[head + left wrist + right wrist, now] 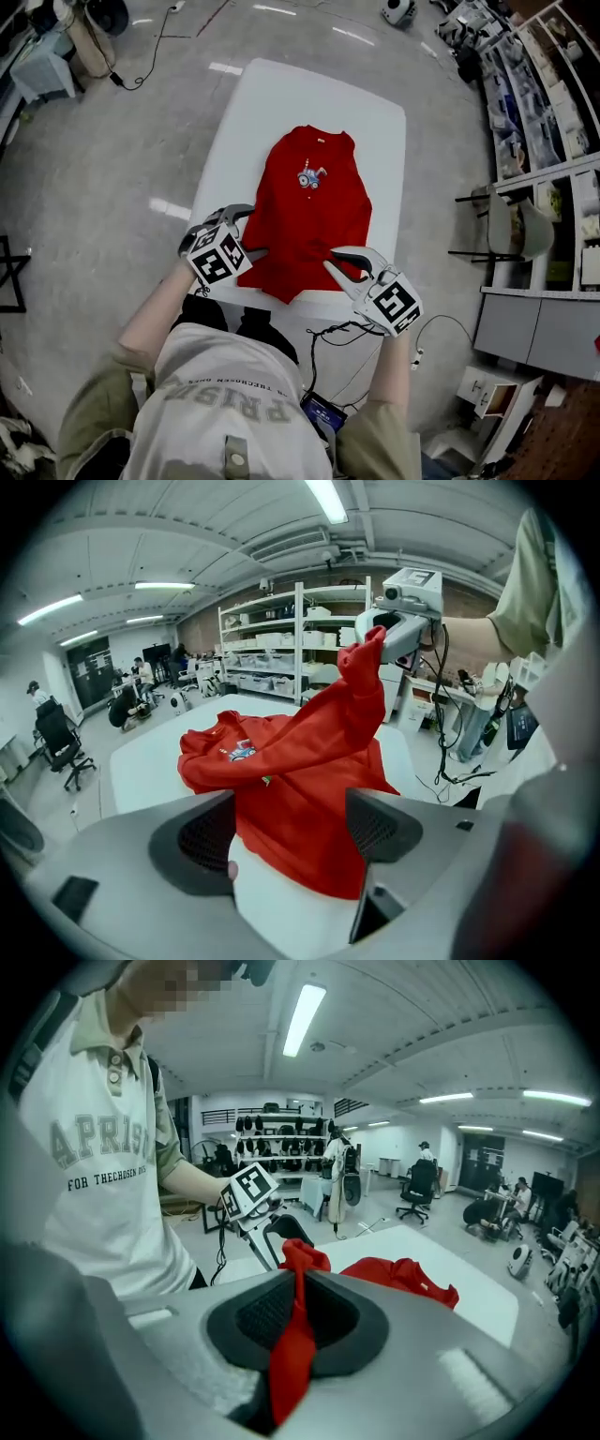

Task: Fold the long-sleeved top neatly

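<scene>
The red long-sleeved top [314, 211] lies on the white table [375, 131], collar at the far end, a small print on the chest. My right gripper [339, 262] is at the near right corner of the top and is shut on a strip of its red fabric [295, 1335]. In the left gripper view that fabric [361, 667] is lifted above the table toward the right gripper [398, 621]. My left gripper [251, 232] is at the top's near left edge. Its jaws stand open over the red cloth [281, 789], and nothing lies between the fingers [202, 832].
A grey chair [506, 225] and cluttered shelves [544, 112] stand right of the table. Cables [342, 333] hang at the table's near edge, and a small device [323, 410] sits at the person's waist. Office chairs and racks [281, 630] fill the room behind.
</scene>
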Demonstrator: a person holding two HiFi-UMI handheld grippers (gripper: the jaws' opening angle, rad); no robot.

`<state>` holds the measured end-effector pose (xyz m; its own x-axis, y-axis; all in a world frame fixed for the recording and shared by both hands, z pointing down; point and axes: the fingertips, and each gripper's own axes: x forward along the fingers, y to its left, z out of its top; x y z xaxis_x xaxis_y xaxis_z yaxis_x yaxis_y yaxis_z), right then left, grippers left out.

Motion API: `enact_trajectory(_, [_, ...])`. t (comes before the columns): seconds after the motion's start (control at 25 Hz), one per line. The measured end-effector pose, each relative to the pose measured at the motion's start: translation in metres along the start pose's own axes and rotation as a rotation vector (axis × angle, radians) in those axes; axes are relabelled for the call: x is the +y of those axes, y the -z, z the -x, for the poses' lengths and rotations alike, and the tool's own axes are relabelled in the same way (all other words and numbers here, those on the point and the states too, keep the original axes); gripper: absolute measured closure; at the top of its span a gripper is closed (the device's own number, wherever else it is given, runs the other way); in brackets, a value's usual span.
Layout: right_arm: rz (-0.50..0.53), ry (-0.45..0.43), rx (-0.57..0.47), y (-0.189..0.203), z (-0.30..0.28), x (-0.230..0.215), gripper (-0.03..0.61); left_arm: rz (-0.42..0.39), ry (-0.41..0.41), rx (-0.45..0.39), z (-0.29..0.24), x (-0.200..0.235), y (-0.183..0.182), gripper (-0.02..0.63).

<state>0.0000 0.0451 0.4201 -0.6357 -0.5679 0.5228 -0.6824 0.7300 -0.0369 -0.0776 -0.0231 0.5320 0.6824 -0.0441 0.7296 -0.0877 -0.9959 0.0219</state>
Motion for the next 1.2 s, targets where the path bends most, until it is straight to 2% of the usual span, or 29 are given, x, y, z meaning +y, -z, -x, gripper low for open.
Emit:
enact_trajectory(0.16, [-0.012,-0.037,0.063,0.050,-0.007,-0.014,0.549,0.058,-0.024,0.011,-0.017,-0.014,-0.004,0.264])
enact_trajectory(0.4, [-0.020,0.012,0.182,0.132,-0.024,-0.031,0.549,0.092,-0.009,0.070,-0.035,-0.023,0.002,0.264])
enact_trajectory(0.52, [-0.077,0.033,0.220,0.166,-0.022,-0.028,0.545,0.090,0.019,0.091,-0.042,-0.030,0.009,0.264])
enact_trajectory(0.56, [-0.116,0.033,0.236,0.177,-0.020,-0.027,0.524,0.092,0.031,0.099,-0.046,-0.032,0.012,0.264])
enact_trajectory(0.6, [-0.160,0.027,0.256,0.187,-0.018,-0.027,0.462,0.095,0.043,0.105,-0.049,-0.033,0.014,0.264])
enact_trajectory(0.64, [-0.203,0.016,0.277,0.196,-0.014,-0.026,0.348,0.098,0.054,0.109,-0.053,-0.034,0.015,0.264])
enact_trajectory(0.68, [-0.236,0.006,0.291,0.202,-0.009,-0.025,0.285,0.098,0.063,0.111,-0.056,-0.037,0.015,0.264])
enact_trajectory(0.76, [-0.282,-0.002,0.276,0.198,0.001,-0.029,0.284,0.097,0.072,0.108,-0.063,-0.040,0.013,0.264])
enact_trajectory(0.8, [-0.308,-0.002,0.235,0.188,0.006,-0.033,0.284,0.097,0.069,0.105,-0.065,-0.040,0.011,0.264])
enact_trajectory(0.92, [-0.411,0.001,0.021,0.140,0.020,-0.060,0.284,0.116,0.042,0.095,-0.070,-0.038,0.006,0.264])
enact_trajectory(1.0, [-0.442,-0.005,-0.067,0.122,0.023,-0.084,0.285,0.137,0.029,0.088,-0.076,-0.040,-0.004,0.264])
enact_trajectory(1.08, [-0.414,-0.020,-0.027,0.129,0.009,-0.104,0.287,0.163,0.021,0.094,-0.087,-0.045,-0.015,0.264])
enact_trajectory(1.2, [-0.363,-0.069,0.117,0.160,-0.041,-0.121,0.301,0.223,-0.018,0.096,-0.103,-0.045,-0.017,0.264])
